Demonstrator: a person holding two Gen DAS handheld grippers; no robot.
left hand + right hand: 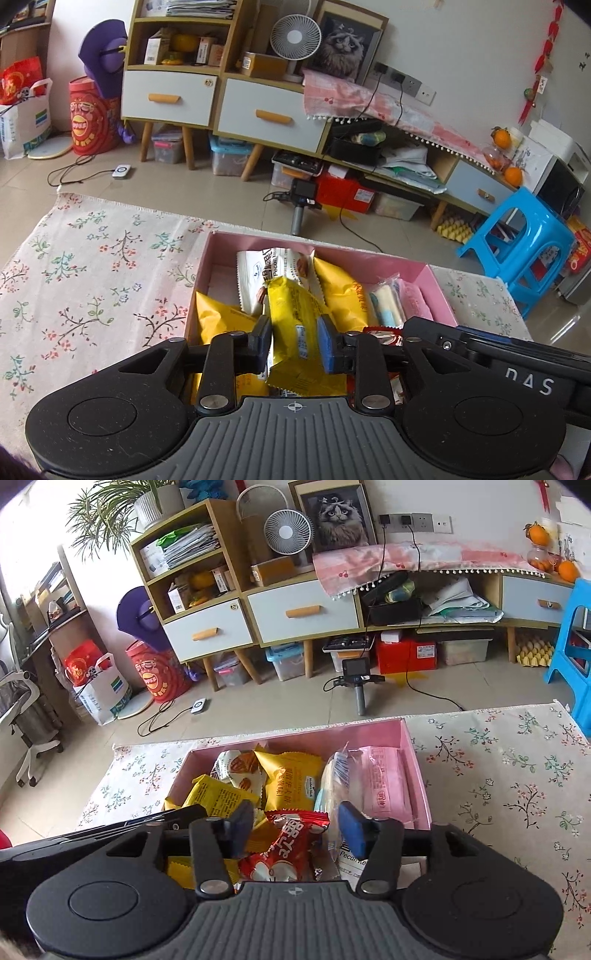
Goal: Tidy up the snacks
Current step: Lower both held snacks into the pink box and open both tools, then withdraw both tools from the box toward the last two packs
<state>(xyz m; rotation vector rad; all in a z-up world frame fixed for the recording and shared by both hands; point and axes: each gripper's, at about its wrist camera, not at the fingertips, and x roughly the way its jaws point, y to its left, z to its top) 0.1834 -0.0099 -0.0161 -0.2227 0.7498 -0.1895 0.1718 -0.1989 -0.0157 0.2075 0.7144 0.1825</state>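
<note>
Left-wrist view shows a bright yellow foil snack packet [295,332] standing on end between the fingers of the left gripper [295,341], its long axis running away from the tool toward the far wall of the shallow pink cardboard box [258,240]. The jaws stand narrow, but the blue pad on one side seems just clear of the wrapper, so I judge the hold loose or let go rather than firm. The packet sits over the box's near part, on top of other yellow packets, with a white pecan-print wrapper [258,273] behind it.

In the right-wrist view, a red crinkled plastic snack packet [286,845] lies between the fingers of the right gripper [295,829] — closer to the dark finger, well apart from the blue one. Those jaws stand fairly wide and do not press it; it rests on the pile at the box's near edge, long axis slanting up toward the far side.

Both tools tilt downward over the box's near side, side by side, above the floral tablecloth [498,775]. Whichever moves next, each packet lies straight ahead of its own gripper.
</note>
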